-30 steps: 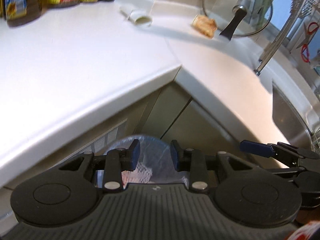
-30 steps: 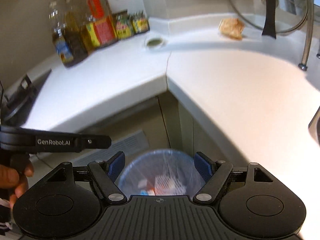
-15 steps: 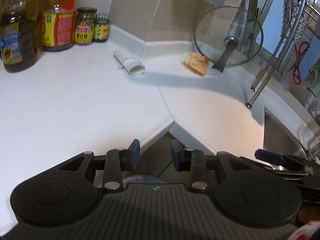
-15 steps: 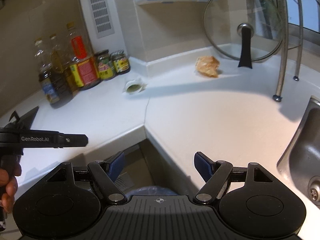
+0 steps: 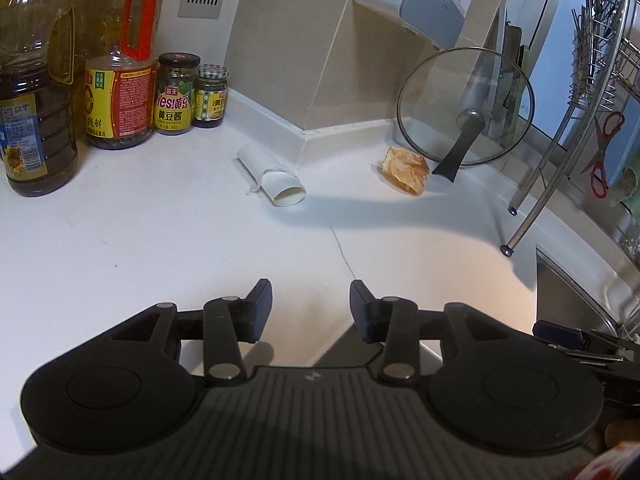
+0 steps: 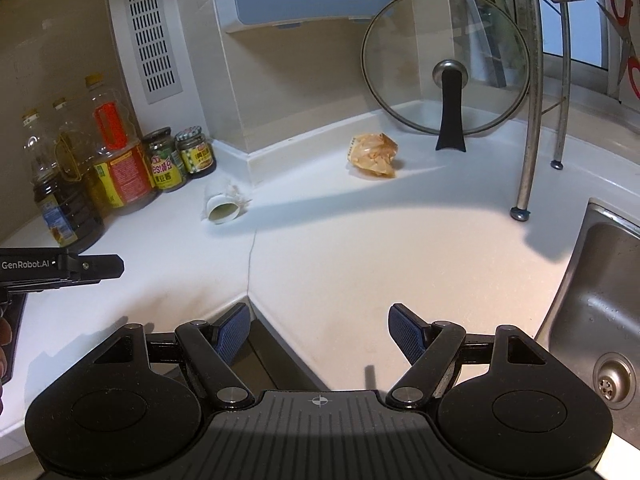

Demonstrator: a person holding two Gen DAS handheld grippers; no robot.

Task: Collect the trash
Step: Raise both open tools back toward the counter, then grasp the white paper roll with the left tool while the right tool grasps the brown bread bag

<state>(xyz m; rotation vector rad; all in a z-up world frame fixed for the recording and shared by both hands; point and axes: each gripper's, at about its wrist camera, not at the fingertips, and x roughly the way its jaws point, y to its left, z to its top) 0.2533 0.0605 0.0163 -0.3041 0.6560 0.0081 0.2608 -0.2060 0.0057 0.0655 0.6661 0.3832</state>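
A tipped white paper cup point(image 5: 276, 182) lies on the white counter near the back corner, its mouth towards me; the right wrist view shows the paper cup point(image 6: 223, 207) too. A crumpled orange wrapper point(image 5: 405, 169) rests farther right, by the glass lid; it is the wrapper point(image 6: 374, 155) in the right wrist view. My left gripper point(image 5: 311, 304) hovers over the counter's front corner, its jaws opening with nothing between them. My right gripper point(image 6: 319, 328) stands wide open and empty above the same corner. Both pieces of trash lie well ahead of the fingers.
Oil bottles point(image 5: 38, 92) and sauce jars point(image 5: 176, 94) line the back left. A glass pot lid point(image 5: 466, 108) leans on the wall. A metal dish rack's legs point(image 6: 530, 128) stand at the right beside the steel sink point(image 6: 600, 320). The other gripper point(image 6: 60, 270) shows at left.
Both grippers have risen from over the blue-bagged bin below the counter to above the countertop; the bin has dropped out of view. The left jaws have spread wider.
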